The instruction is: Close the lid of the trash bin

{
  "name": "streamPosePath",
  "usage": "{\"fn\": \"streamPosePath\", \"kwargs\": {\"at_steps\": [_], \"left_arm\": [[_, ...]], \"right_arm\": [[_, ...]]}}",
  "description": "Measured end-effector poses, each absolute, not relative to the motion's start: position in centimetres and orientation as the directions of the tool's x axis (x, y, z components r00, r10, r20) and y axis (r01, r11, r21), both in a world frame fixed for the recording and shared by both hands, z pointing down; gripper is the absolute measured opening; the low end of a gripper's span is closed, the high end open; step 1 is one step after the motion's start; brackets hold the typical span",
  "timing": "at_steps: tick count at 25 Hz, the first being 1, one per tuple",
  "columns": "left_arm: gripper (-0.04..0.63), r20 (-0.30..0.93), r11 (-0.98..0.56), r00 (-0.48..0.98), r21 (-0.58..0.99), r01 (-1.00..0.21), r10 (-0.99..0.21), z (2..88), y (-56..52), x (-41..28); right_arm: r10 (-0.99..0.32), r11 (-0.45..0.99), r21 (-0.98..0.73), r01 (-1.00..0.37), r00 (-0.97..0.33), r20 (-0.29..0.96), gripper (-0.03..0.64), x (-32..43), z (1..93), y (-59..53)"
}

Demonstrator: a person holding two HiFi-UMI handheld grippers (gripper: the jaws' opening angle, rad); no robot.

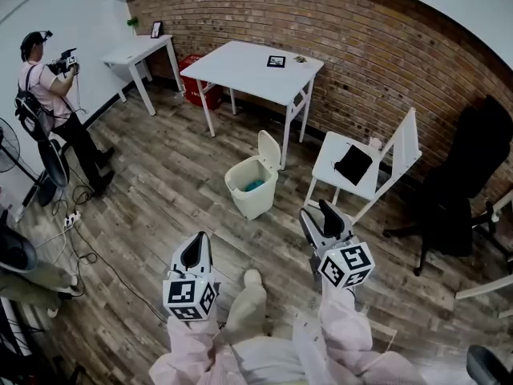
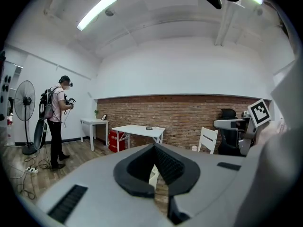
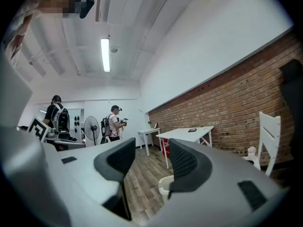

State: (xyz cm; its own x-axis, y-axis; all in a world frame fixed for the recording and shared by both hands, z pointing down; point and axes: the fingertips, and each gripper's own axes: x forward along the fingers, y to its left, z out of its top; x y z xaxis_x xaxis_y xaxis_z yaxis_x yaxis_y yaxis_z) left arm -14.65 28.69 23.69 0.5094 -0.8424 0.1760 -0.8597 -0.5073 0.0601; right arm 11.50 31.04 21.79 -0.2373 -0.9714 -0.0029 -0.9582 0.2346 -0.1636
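Note:
The cream trash bin [image 1: 252,187] stands on the wood floor in the middle of the head view. Its lid [image 1: 270,149] is tipped up at the back, and something blue lies inside. Both grippers are nearer to me than the bin and apart from it. My left gripper [image 1: 195,251] is at the lower left, its jaw tips meeting with nothing between them [image 2: 154,148]. To the bin's lower right, my right gripper [image 1: 319,215] has its jaws spread and empty [image 3: 151,148]. The bin's rim [image 3: 165,186] shows low between them in the right gripper view.
A white table [image 1: 256,69] stands behind the bin. Right of the bin is a white folding chair [image 1: 365,167] with a black item [image 1: 353,164], then a black office chair [image 1: 461,191]. At the far left are a person [image 1: 48,95], a fan [image 1: 8,147] and floor cables [image 1: 72,215].

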Motion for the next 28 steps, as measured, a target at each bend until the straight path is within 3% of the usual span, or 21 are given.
{"fn": "streamPosePath", "kwargs": {"at_steps": [28], "left_arm": [[-0.008, 0.252, -0.571, 0.594, 0.164, -0.804, -0.764, 27.6, 4.8, -10.5]], "right_arm": [[-0.979, 0.131, -0.221, -0.966, -0.162, 0.128, 0.206, 15.0, 25.2, 9.8]]}}
